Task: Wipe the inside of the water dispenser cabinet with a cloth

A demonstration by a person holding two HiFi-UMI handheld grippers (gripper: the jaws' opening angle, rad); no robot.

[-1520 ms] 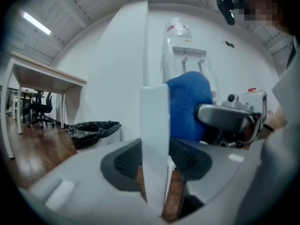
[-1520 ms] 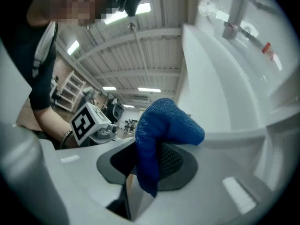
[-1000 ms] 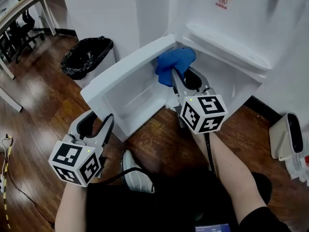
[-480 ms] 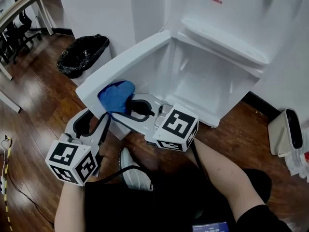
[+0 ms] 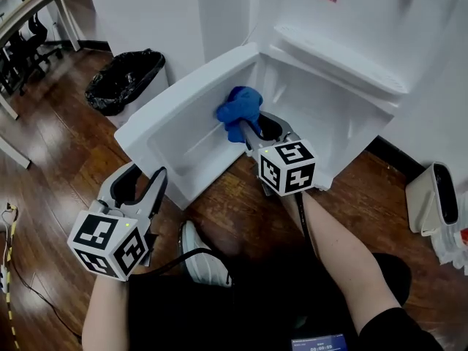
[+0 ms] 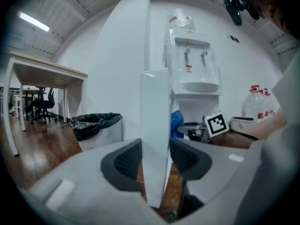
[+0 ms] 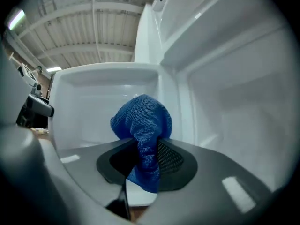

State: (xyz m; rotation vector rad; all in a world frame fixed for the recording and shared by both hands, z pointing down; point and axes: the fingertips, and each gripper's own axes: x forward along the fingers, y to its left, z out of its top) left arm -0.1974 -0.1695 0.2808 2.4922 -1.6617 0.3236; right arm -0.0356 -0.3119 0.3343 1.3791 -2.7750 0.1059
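The white water dispenser's lower cabinet (image 5: pixel 322 123) stands open, its door (image 5: pixel 183 134) swung out to the left. My right gripper (image 5: pixel 245 129) is shut on a bunched blue cloth (image 5: pixel 238 110), which presses on the door's inner face close to the hinge side. In the right gripper view the cloth (image 7: pixel 143 130) hangs between the dark pads, with the door's recessed panel (image 7: pixel 93 107) behind it. My left gripper (image 5: pixel 152 185) is shut on the door's free edge (image 6: pixel 157 139), which runs upright between its pads.
A bin with a black liner (image 5: pixel 126 79) stands left of the door. A small white appliance (image 5: pixel 435 207) sits on the wooden floor at the right. A desk and office chairs (image 5: pixel 29 35) are at the far left. The person's shoe (image 5: pixel 205 263) is below the door.
The right gripper swept the cloth from the hinge corner out to the door's free end, then back toward the hinge. The left gripper stayed on the door edge.
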